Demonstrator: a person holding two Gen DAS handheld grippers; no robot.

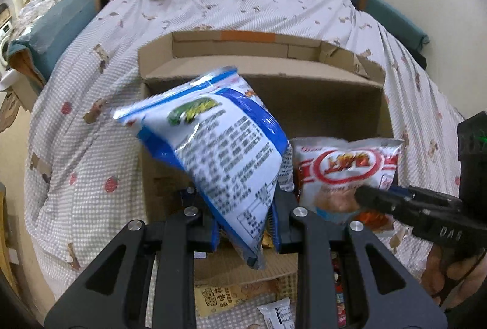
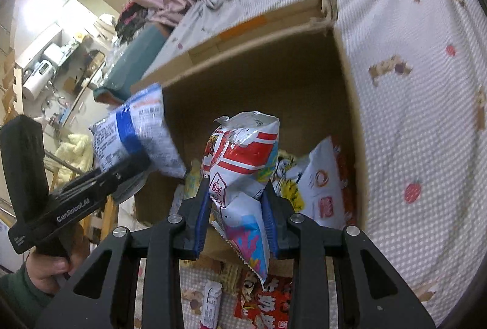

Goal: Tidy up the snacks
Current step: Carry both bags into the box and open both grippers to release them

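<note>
Both tongs are matte black, built of angular linkage arms with triangular cut-outs and round silver screw heads at the pivots. The left tongs and the right tongs carry blue ribbed pads on the inner faces of their fingers. Seen from the other camera, each handle body is a black block with white lettering, "GenRobot.AI" on the left one. A dark green sleeve covers the left wrist.
</note>
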